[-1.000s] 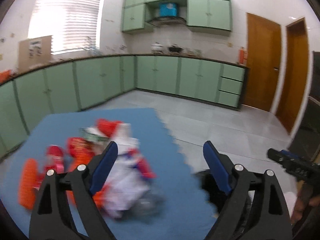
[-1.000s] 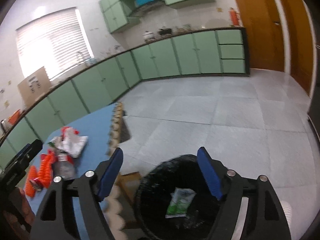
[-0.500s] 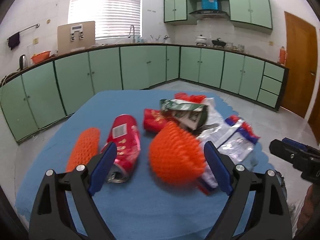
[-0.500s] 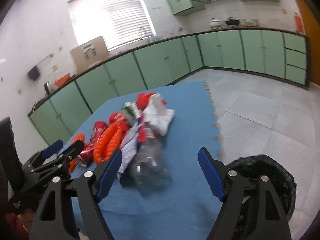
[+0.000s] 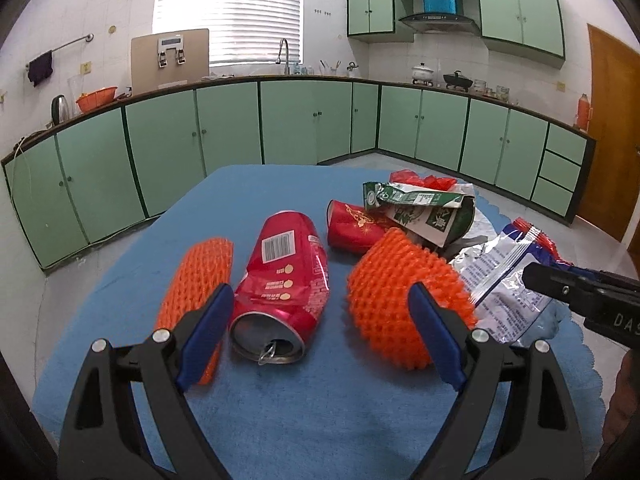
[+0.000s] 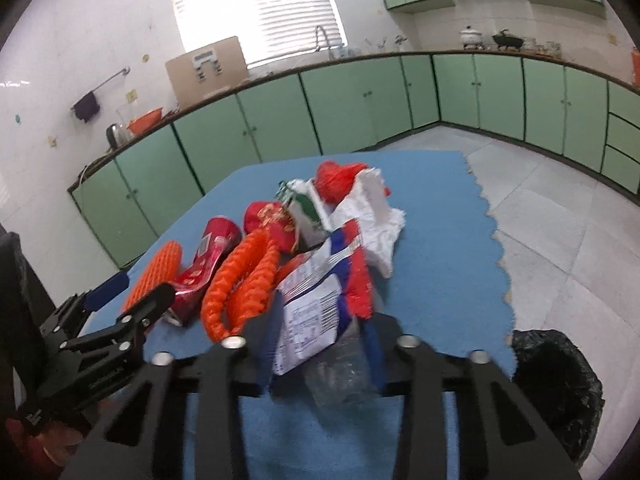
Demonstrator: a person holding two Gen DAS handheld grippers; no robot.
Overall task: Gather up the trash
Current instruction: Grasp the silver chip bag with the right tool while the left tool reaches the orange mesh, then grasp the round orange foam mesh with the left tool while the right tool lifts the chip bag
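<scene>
A trash pile lies on the blue mat [image 5: 320, 400]. My left gripper [image 5: 320, 332] is open, its jaws either side of a crushed red can [image 5: 280, 280] and an orange foam net [image 5: 404, 300]. A flat orange net [image 5: 196, 268] lies left of the can. Behind are a red cup [image 5: 354, 224], a green carton [image 5: 420, 208] and a white-blue wrapper [image 5: 504, 276]. My right gripper [image 6: 320, 344] has closed on a clear plastic bottle [image 6: 340, 372], with the wrapper [image 6: 312, 312] partly between the jaws.
A black-lined trash bin [image 6: 560, 384] stands on the tiled floor right of the mat. Green cabinets [image 5: 280, 120] line the walls. A white plastic bag [image 6: 372, 216] and red netting [image 6: 340, 176] lie at the pile's far side.
Both grippers swung from the bin to the pile. The left moved in close to the can and the net. The right went from open to closed on the bottle.
</scene>
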